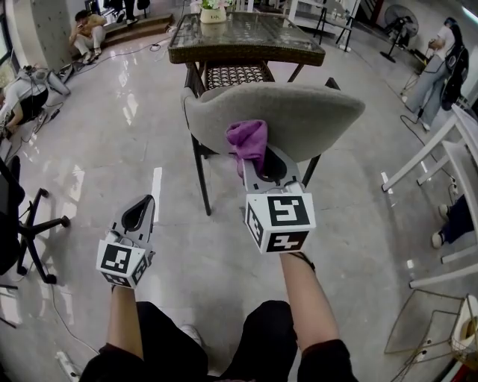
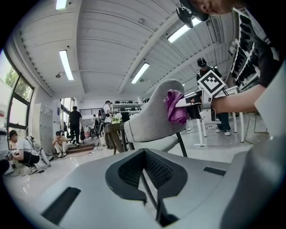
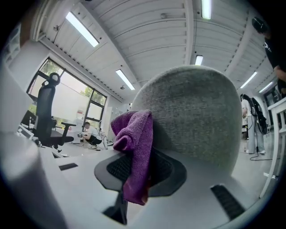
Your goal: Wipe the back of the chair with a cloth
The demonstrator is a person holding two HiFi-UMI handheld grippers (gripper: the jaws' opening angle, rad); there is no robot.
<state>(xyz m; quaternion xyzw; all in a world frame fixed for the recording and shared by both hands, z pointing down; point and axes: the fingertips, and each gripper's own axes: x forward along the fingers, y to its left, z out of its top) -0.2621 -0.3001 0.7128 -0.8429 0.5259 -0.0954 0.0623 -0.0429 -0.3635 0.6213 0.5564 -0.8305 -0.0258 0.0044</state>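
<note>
A grey upholstered chair with dark legs stands in front of me, its curved back (image 1: 299, 112) facing me. My right gripper (image 1: 258, 160) is shut on a purple cloth (image 1: 249, 139), and the bunched cloth rests against the left half of the chair back. In the right gripper view the cloth (image 3: 134, 147) hangs from the shut jaws right before the grey back (image 3: 196, 116). My left gripper (image 1: 146, 201) is held low to the left of the chair, shut with nothing in it. From the left gripper view I see the chair (image 2: 154, 114), the cloth (image 2: 175, 107) and the right gripper from the side.
A wicker table with a glass top (image 1: 246, 37) stands behind the chair, with a flower pot (image 1: 213, 11) on it. A black office chair (image 1: 22, 224) is at the left, white frames (image 1: 441, 157) at the right. People sit and stand at the room's edges.
</note>
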